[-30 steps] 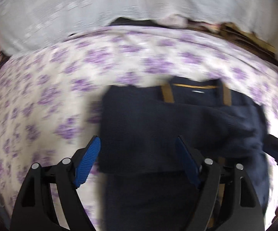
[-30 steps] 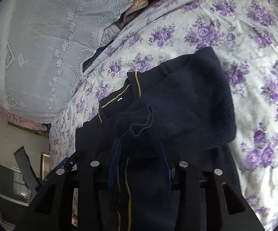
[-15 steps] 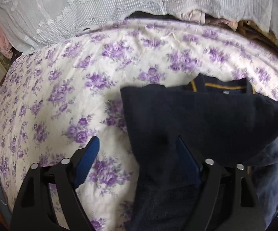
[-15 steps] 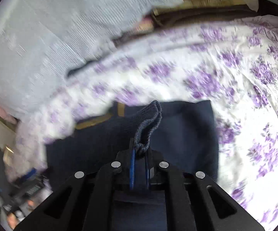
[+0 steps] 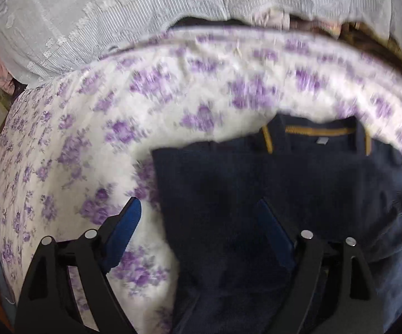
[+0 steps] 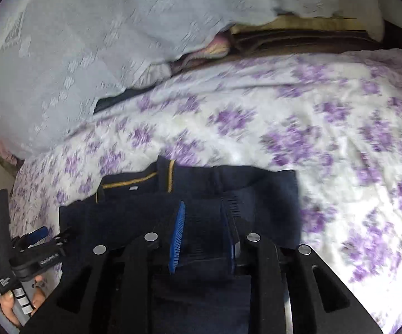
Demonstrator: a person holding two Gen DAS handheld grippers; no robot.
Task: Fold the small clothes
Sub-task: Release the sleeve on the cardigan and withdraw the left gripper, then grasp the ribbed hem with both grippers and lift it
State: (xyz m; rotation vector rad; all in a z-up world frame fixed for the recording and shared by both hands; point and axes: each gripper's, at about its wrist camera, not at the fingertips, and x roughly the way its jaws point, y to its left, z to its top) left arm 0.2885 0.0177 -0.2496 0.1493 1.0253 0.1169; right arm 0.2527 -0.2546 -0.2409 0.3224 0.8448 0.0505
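A small navy knit sweater [image 5: 270, 194] with mustard trim at the collar [image 5: 317, 132] lies on the floral bed, both sleeves folded across its chest. My left gripper [image 5: 198, 214] is open and empty, its fingers astride the sweater's left edge. My right gripper [image 6: 203, 217] is open above the folded sleeve [image 6: 245, 194], which lies flat on the sweater [image 6: 123, 214]. The left gripper also shows in the right wrist view [image 6: 36, 239], held by a hand at the lower left.
The bed sheet [image 5: 89, 139] is white with purple flowers. A pale lace cover [image 6: 75, 41] and stacked fabrics [image 6: 298, 39] lie along the far edge of the bed.
My right gripper closed on the sleeve cuff, carried it across the sweater, then opened and let it go flat. My left gripper stayed open and shifted left.
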